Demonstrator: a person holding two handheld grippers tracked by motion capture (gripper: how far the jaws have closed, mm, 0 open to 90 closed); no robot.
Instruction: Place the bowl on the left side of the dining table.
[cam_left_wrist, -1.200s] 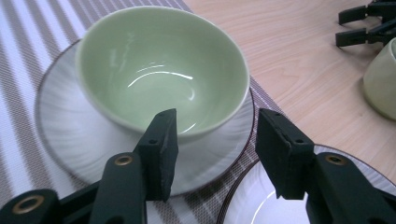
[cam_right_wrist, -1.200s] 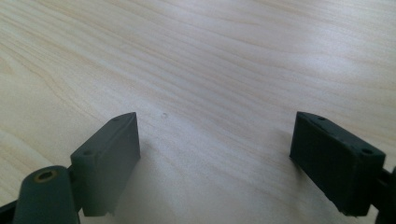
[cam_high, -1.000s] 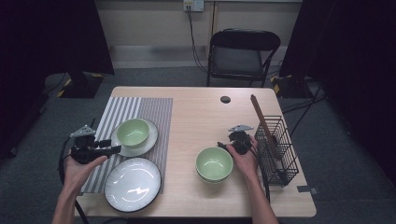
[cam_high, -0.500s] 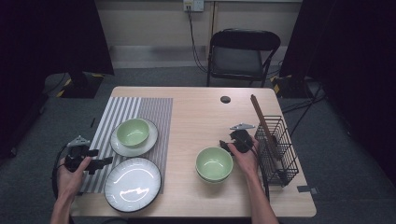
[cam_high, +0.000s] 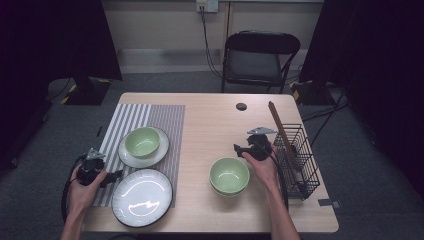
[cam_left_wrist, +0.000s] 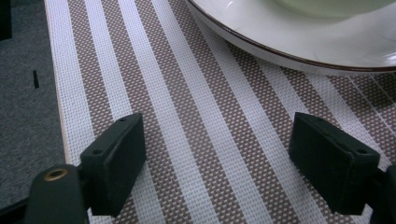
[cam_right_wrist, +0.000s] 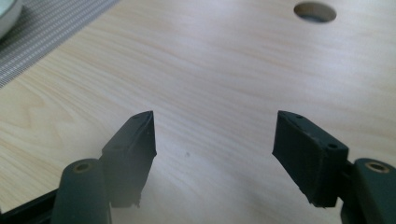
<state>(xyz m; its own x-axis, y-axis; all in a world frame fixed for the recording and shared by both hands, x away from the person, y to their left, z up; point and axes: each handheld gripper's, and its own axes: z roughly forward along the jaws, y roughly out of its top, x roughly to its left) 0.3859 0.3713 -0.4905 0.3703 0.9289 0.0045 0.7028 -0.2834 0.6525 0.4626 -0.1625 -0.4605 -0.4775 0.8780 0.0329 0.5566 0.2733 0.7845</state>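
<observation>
Green bowl (cam_high: 229, 174) sits near right on the table (cam_high: 210, 125), just beside the right gripper (cam_high: 240, 148), jaws apart, probably ready to take it. Left gripper (cam_high: 116, 175), jaws apart, hangs over the striped mat (cam_left_wrist: 187, 140) beside the empty plate (cam_high: 142, 196).

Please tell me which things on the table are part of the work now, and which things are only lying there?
Part of the work:
- left tool, open
- empty white plate
- right tool, open
- green bowls, stacked

Only lying there:
- bowl on a plate
- striped mat
- wire rack
- folding chair
</observation>
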